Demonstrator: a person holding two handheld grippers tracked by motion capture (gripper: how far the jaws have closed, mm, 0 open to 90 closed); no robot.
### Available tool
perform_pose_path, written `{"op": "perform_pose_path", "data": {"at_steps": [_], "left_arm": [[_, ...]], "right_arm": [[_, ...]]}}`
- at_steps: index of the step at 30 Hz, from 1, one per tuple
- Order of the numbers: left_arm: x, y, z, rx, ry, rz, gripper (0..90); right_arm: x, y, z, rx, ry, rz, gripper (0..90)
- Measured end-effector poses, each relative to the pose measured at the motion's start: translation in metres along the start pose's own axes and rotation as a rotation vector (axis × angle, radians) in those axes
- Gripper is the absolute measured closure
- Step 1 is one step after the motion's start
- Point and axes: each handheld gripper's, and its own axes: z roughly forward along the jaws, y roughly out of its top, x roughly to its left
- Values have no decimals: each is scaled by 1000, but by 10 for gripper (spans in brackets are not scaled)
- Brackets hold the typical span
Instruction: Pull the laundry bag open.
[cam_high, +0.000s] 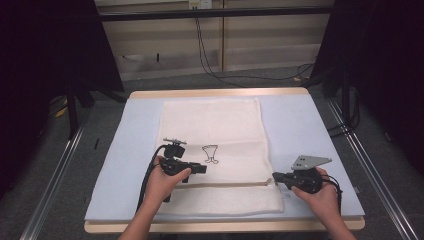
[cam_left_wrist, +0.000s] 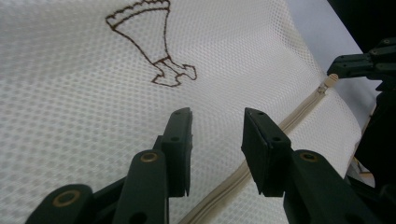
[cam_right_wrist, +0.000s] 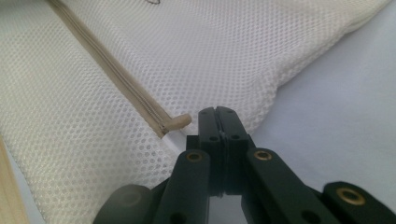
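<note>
Big cream mesh laundry bag (cam_high: 212, 145) laid flat mid-desk (cam_high: 310, 130), zipper (cam_left_wrist: 299, 109) apparently zipped shut, though not sure. Left tongs (cam_left_wrist: 215, 140) hovering spread over the mesh beside it, gripping nothing. Right tongs (cam_right_wrist: 219, 122) clenched tight by the zipper's end (cam_right_wrist: 177, 122), maybe pinching the pull; couldn't tell.

The mesh bag (cam_high: 212, 150) is cream white with a fine honeycomb weave, a dark brown outline drawing (cam_left_wrist: 149, 42) at its centre and a beige zipper (cam_right_wrist: 112, 74) toward 6 o'clock. The table cover (cam_high: 300, 130) is pale blue-grey. Both grippers (cam_high: 200, 168) (cam_high: 276, 177) are black.
</note>
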Motion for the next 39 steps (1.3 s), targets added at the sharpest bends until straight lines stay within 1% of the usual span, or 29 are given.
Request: {"op": "perform_pose_path", "data": {"at_steps": [1,2,3,4,7,9,10,11,13,14,16,17,18,19,20,21,22,23,25,27,28,29,30,31,32,35,37,38,39], "left_arm": [[-1,1,2,8,-1,6,627],[-2,1,4,13,-1,-4,630],[-4,1,6,20,-12,-24,636],[-5,1,7,25,-18,-20,635],[-12,2,14,39,-35,-24,637],[-15,1,18,65,-56,-26,633],[-17,1,20,59,-59,-33,634],[-19,2,23,84,-72,-14,635],[-25,3,28,85,-94,-19,635],[-26,4,30,88,-101,-16,631],[-31,5,34,70,-97,-27,627],[-32,6,35,80,-103,-17,626],[-34,6,36,81,-107,-19,623],[-37,6,38,70,-106,-27,622],[-38,6,39,72,-114,-19,621],[-40,6,40,71,-124,-26,618],[-42,6,42,71,-123,-24,614],[-42,7,42,92,-125,2,613],[-46,6,46,96,-142,-12,618],[-48,6,49,114,-152,0,626],[-51,5,52,109,-149,-10,626],[-51,5,53,126,-150,11,626],[-54,5,56,118,-160,-13,631],[-55,5,59,120,-171,-14,632],[-57,5,62,123,-169,1,636],[-64,6,70,130,-186,-13,639],[-67,7,74,139,-182,6,641],[-68,8,76,141,-186,7,645],[-71,8,79,134,-192,-10,651]], "right_arm": [[1,0,1,7,3,-4,899],[3,1,4,11,17,-14,900],[5,1,4,14,23,-16,900],[7,3,5,15,34,-19,900],[12,5,6,9,44,-26,900],[13,6,7,15,39,-38,900],[12,6,7,19,41,-34,900],[12,6,7,19,45,-31,900],[11,5,7,17,36,-31,900],[10,4,7,16,44,-26,900],[11,3,8,14,51,-18,900],[12,3,9,13,67,-25,899],[14,4,10,9,68,-28,897],[15,4,11,4,71,-29,896],[16,5,12,-3,79,-25,895],[17,6,13,-9,83,-23,890],[17,7,14,-15,92,-20,889],[18,8,15,-12,94,-22,890],[18,9,16,-6,72,-32,892],[14,9,11,-10,54,-19,894],[12,9,9,-13,46,-18,897],[10,8,7,-11,36,-12,900],[8,7,5,-12,33,-10,900],[7,6,4,-9,23,-7,900],[5,3,3,0,11,-12,900],[2,0,4,18,6,-14,900],[2,-1,4,21,9,-15,900],[2,-1,4,22,10,-14,900],[2,-2,4,24,10,-18,900]]}}
